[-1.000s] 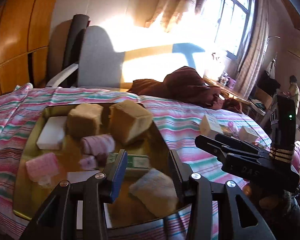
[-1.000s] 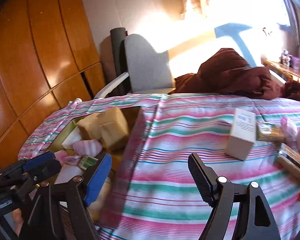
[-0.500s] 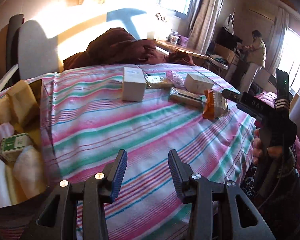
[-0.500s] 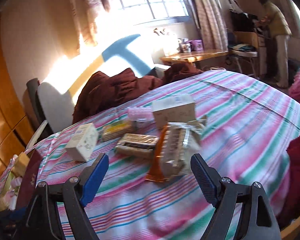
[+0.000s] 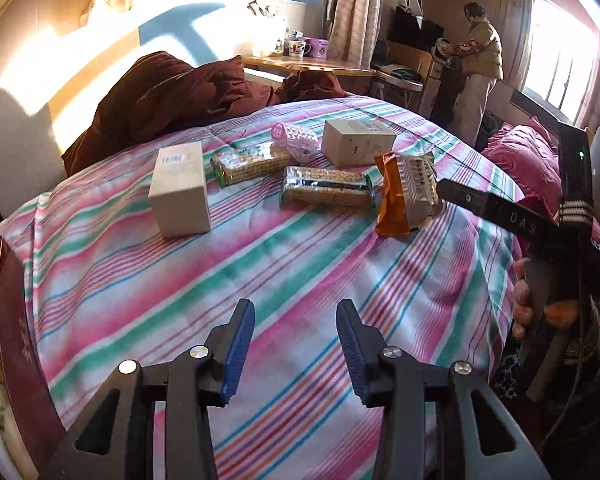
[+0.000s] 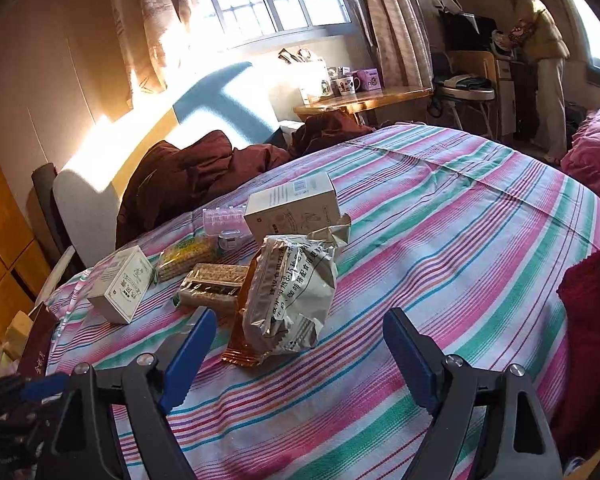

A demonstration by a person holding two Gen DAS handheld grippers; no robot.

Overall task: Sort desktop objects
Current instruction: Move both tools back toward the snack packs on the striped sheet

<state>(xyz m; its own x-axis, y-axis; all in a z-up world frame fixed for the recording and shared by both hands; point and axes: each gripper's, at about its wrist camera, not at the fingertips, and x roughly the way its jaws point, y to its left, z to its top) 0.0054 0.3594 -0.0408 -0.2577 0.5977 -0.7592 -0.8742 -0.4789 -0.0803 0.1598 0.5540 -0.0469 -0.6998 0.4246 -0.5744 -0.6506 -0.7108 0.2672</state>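
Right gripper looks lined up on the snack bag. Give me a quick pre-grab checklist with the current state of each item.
1. Right gripper open: ok, jaws spread wide and empty.
2. Snack bag lined up: ok, it lies just ahead of the fingertips, between them.
3. Neighbours clear of the bag: not ok, the cracker pack lies against its left side, and the white box is close behind.
4. Left gripper out of the way: ok, open and empty, over bare striped cloth.
5. Bag sealed: cannot tell, its top edge looks crumpled.
6. Drop-off spot in view: cannot tell, only a sliver shows at the left edge.
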